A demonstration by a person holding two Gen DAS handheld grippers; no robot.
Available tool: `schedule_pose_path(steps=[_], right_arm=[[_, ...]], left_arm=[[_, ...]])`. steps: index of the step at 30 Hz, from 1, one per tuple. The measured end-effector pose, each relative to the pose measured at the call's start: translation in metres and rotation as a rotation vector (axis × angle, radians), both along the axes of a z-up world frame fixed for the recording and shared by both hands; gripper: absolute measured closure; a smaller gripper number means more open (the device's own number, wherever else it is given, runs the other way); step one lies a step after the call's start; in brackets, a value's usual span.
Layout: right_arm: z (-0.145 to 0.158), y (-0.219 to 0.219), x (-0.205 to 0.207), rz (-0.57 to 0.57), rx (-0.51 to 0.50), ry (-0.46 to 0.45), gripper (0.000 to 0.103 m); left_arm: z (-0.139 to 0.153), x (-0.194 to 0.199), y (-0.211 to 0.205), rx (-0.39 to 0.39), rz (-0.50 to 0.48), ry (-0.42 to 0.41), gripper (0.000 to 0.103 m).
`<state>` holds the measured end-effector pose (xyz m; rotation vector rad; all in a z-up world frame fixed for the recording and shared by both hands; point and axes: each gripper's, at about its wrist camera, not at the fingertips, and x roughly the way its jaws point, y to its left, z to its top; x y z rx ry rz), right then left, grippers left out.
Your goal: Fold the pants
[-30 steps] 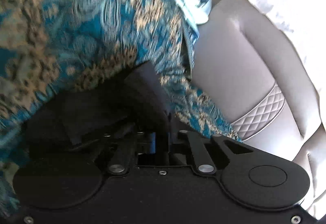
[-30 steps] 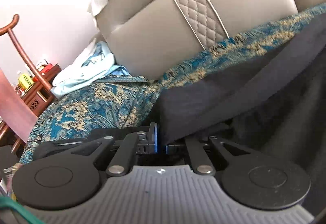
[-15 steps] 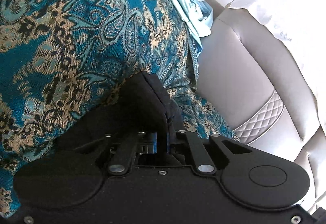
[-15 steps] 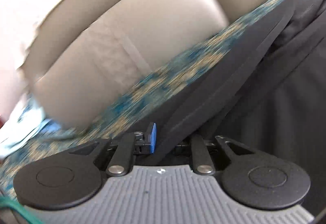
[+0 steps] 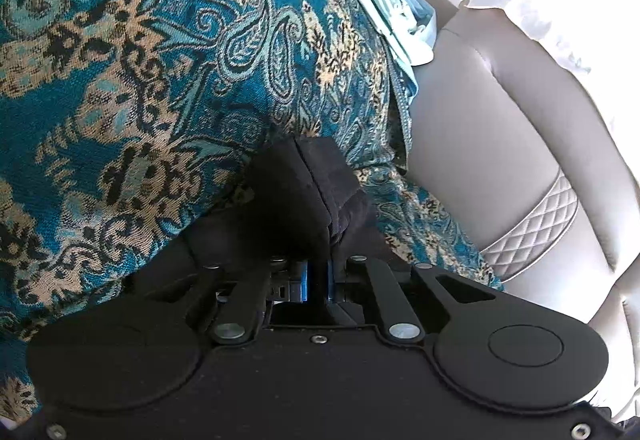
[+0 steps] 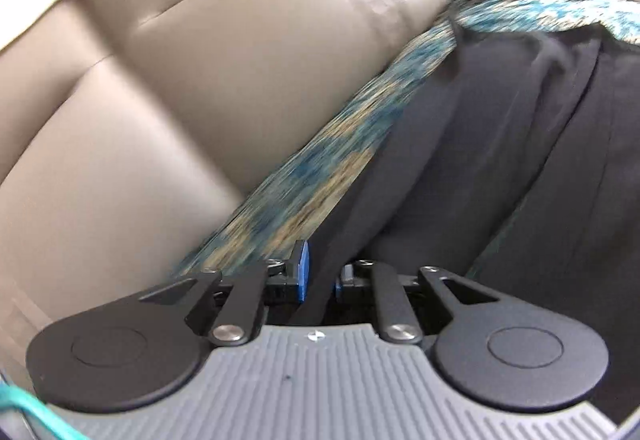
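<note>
The black pants (image 6: 500, 160) lie spread on a teal and gold patterned throw (image 6: 320, 176) over the sofa seat. In the right wrist view a long folded edge of the pants runs down between the blue pads (image 6: 302, 272) of my right gripper (image 6: 320, 278). Its jaws are opening, and a gap shows beside the cloth. In the left wrist view my left gripper (image 5: 316, 276) is shut on a thick bunched fold of the black pants (image 5: 296, 200), held just above the throw (image 5: 160, 60).
The beige leather sofa back (image 5: 480, 120) with a quilted strip (image 5: 536, 224) rises right behind the throw. A light blue cloth (image 5: 400, 12) and a white cloth (image 5: 540, 20) lie at the far end of the seat.
My right gripper has swept fast to the right along the pants' edge, its pads spreading apart. The left gripper has stayed clamped on its fold and has barely moved.
</note>
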<state>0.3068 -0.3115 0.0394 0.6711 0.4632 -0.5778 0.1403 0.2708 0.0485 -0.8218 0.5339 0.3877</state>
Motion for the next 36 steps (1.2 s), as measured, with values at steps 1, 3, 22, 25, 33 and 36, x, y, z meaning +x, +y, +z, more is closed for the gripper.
schedule_pose_path(steps=[1, 3, 22, 25, 33, 36], right_arm=[[0.0, -0.015, 0.004, -0.022, -0.007, 0.006, 0.074], [0.002, -0.045, 0.012, -0.055, -0.02, 0.019, 0.074], [0.044, -0.196, -0.001, -0.045, -0.058, 0.058, 0.098], [0.058, -0.198, -0.038, -0.036, -0.085, 0.054, 0.098], [0.05, -0.209, -0.15, -0.053, -0.122, 0.09, 0.099], [0.038, -0.213, -0.18, -0.057, -0.118, 0.117, 0.099]], left_arm=[[-0.001, 0.001, 0.0, 0.005, 0.0, 0.006, 0.095], [-0.003, 0.004, 0.0, 0.013, 0.004, 0.017, 0.095], [0.007, 0.031, -0.014, 0.135, 0.06, 0.067, 0.095], [0.013, 0.026, -0.01, 0.135, 0.036, 0.074, 0.095], [0.028, 0.002, 0.001, 0.156, -0.028, 0.107, 0.095], [0.032, -0.006, -0.002, 0.194, -0.057, 0.137, 0.095]])
